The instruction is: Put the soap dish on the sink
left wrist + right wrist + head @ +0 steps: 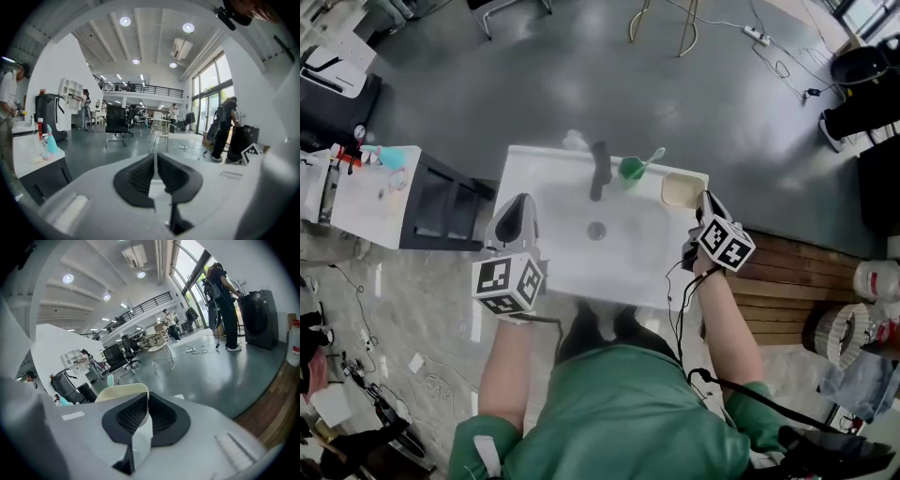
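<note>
The right gripper point(703, 200) has its jaws pressed together, its tips seemingly touching the soap dish point(680, 190) on the sink's point(546, 171) back right corner. The left gripper point(517, 201) is closed and empty over the sink's left edge.

Open-plan workshop-office hall: mezzanine railing point(140, 87), office chairs point(116, 124), concrete floor point(534, 84), trailing cables point(780, 58).

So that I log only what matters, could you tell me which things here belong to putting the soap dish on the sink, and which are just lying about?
Part of the job:
soap dish; sink; right gripper, fingers closed at the dish's rim.

Just lying about:
green cup with toothbrush; faucet; left gripper, shut and empty.
</note>
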A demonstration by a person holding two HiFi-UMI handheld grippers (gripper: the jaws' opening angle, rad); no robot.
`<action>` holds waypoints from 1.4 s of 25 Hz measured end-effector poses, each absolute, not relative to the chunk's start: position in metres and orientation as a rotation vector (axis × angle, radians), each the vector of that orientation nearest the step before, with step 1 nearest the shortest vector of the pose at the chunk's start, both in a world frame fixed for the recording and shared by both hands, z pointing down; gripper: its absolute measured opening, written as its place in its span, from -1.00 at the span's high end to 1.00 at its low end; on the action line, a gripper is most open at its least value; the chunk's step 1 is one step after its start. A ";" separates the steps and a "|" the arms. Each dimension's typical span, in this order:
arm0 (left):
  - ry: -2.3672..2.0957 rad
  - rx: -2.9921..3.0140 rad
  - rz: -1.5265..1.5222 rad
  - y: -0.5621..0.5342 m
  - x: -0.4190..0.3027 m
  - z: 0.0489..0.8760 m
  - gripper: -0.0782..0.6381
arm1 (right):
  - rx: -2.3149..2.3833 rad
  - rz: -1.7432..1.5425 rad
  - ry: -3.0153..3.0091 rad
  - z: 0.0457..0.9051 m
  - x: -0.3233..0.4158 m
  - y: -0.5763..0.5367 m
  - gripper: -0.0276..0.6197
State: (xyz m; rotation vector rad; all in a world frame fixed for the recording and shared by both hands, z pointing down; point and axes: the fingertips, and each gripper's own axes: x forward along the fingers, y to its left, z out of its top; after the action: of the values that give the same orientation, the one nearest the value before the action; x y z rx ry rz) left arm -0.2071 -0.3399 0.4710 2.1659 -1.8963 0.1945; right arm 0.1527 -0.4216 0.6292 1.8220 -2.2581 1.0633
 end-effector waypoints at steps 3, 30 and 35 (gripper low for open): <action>-1.843 2.179 0.207 -0.359 -0.205 0.481 0.73 | 1.846 1.090 -2.188 0.648 0.154 -0.431 0.88; -1.767 2.087 0.317 -0.420 -0.256 0.547 0.73 | 1.802 1.025 -1.965 0.751 0.119 -0.489 0.87; -1.755 2.109 0.311 -0.424 -0.250 0.544 0.73 | 1.811 1.003 -1.978 0.741 0.121 -0.489 0.83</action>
State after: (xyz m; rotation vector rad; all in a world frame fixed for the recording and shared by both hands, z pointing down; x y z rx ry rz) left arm -0.2500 -0.4244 0.5437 2.1094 -1.7550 0.3112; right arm 0.1209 -0.4891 0.7411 1.8106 -1.9779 1.0035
